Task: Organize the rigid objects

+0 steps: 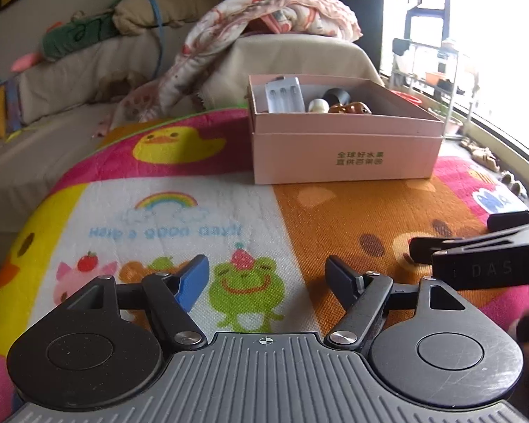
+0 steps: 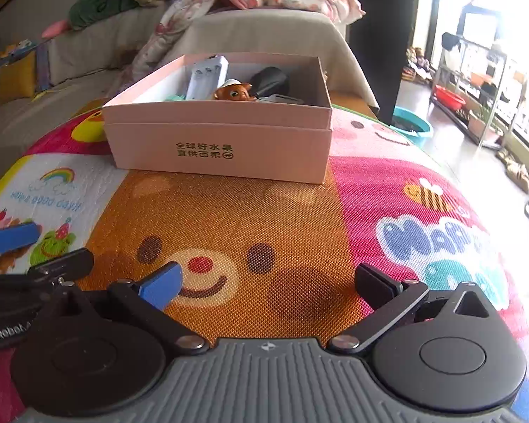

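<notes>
A pink cardboard box (image 1: 345,148) (image 2: 218,137) stands open on the colourful play mat (image 1: 334,211). Inside it lie a pale battery charger (image 1: 283,97) (image 2: 208,77), a brown bear toy (image 1: 350,108) (image 2: 234,92), a black rounded object (image 1: 336,96) (image 2: 269,81) and a small white egg-like piece (image 1: 319,105). My left gripper (image 1: 266,268) (image 2: 64,243) hovers open over the mat, short of the box, nothing between its fingers. My right gripper (image 2: 266,275) (image 1: 453,234) is open wide beside it, over the orange bear print, also empty.
Behind the mat is a beige sofa (image 1: 70,98) with a floral blanket (image 1: 264,14), a pillow and a green plush toy. On the floor to the right are a teal basin (image 2: 412,127), a shelf rack (image 2: 475,88) and shoes by the window.
</notes>
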Demonstrator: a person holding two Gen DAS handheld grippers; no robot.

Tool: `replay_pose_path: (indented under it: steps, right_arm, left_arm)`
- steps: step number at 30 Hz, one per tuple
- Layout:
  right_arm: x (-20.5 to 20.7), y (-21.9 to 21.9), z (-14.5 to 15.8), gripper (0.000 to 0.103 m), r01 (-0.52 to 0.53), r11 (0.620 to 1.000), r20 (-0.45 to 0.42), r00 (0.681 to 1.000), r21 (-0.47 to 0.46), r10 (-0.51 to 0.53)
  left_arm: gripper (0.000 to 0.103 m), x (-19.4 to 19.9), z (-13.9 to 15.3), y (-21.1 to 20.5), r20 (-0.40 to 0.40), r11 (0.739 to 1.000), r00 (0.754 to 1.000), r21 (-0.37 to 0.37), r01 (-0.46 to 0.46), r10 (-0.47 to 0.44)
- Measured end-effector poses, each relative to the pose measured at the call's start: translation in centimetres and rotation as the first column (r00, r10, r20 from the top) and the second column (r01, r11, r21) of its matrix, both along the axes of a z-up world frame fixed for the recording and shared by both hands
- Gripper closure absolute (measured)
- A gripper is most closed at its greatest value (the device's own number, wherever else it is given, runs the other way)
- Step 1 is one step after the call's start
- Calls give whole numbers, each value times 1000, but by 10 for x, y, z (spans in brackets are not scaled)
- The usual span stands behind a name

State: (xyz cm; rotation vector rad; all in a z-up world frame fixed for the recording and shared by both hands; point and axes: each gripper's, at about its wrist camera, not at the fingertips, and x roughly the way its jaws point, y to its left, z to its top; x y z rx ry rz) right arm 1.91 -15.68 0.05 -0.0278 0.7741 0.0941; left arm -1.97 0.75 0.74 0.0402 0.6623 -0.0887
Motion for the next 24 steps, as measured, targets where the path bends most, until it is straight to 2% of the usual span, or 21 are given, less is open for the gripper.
replay_pose_path:
  steps: [8, 18, 24]
  right_arm:
    - [-6, -3, -3, 0, 2, 1000, 59, 998, 6, -2]
    - [-8, -4, -4, 0, 67, 998, 73, 995, 10, -68]
    - [-7, -3, -4, 0, 66, 998, 70, 995, 1, -66]
  left_arm:
    - [20, 7, -3, -2, -4, 1000, 1000, -4, -21, 21]
    - [19, 8, -3, -1, -3, 999, 999, -9, -53, 53]
    - [18, 9, -3, -1, -5, 998, 998, -4, -66, 66]
